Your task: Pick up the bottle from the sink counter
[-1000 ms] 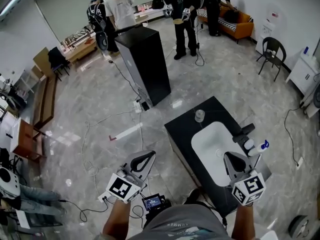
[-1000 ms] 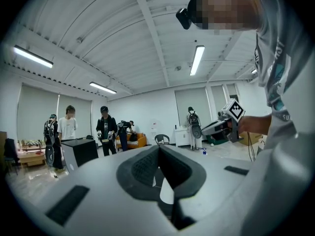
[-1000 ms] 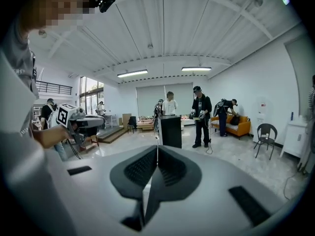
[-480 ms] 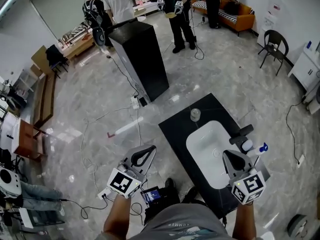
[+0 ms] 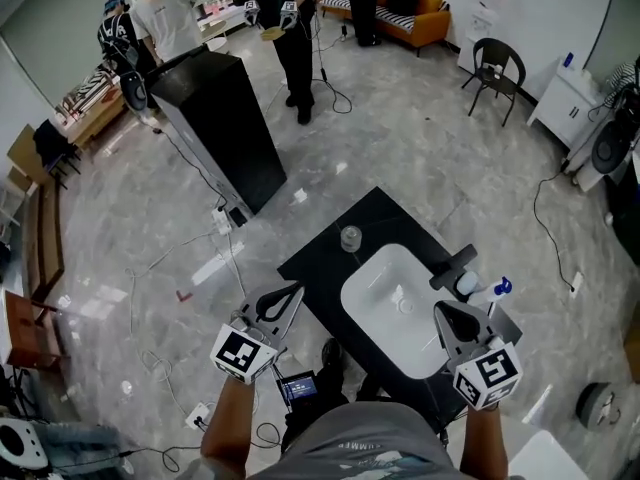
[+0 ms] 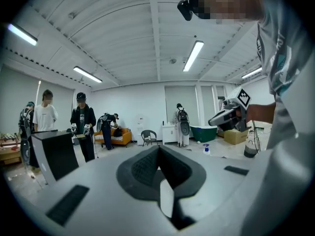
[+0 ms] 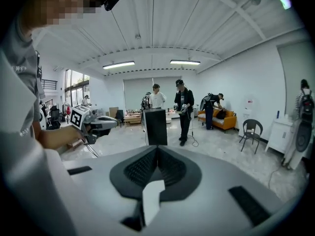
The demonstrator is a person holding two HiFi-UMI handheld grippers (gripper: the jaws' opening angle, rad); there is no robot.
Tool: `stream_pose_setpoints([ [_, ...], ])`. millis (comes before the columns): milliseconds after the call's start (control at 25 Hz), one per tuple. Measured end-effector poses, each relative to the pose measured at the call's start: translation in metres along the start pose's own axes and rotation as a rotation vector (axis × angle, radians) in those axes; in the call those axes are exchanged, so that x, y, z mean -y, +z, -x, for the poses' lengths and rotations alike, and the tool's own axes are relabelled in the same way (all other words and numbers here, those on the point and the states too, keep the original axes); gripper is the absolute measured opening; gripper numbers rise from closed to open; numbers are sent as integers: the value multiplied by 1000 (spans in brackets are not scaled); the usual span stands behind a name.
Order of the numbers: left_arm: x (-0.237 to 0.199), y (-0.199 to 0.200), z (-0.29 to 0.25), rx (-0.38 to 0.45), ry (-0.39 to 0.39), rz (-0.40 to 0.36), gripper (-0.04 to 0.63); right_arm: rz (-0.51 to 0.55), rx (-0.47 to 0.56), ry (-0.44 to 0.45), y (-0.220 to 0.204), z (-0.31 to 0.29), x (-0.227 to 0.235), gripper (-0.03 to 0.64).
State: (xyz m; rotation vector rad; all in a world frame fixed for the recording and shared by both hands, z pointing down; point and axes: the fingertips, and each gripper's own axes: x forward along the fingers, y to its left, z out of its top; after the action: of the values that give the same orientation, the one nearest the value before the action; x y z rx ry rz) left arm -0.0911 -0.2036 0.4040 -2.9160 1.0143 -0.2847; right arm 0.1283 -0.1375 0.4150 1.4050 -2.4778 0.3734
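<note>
Resting on the glossy black counter (image 5: pixel 325 258) beside a matte black faucet (image 5: pixel 452 266), the blue-headed spray bottle (image 5: pixel 497 288) sits just ahead-right of the right claw (image 5: pixel 452 313), untouched. Both claws' ribbed dark pads (image 6: pixel 142 168) are pressed together on nothing. The left claw (image 5: pixel 283 293) hangs beside the counter's edge, left of the rounded white basin (image 5: pixel 385 293). Both have drawn nearer the counter than a second ago.
</note>
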Motion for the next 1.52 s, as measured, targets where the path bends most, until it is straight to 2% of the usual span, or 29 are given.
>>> stream_pose_setpoints([
  [360,-28,-35,-66,-60,-111,4,3,-54,-43,-104,-9,-2,18,5],
  [880,-48,-100,-140,-146,-198,42,3,-118,-117,-185,-32,-3,38,5],
  [1520,-61,-177,-192,-250,-234,82,5,-172,-196,-229,-62,8,38,5],
])
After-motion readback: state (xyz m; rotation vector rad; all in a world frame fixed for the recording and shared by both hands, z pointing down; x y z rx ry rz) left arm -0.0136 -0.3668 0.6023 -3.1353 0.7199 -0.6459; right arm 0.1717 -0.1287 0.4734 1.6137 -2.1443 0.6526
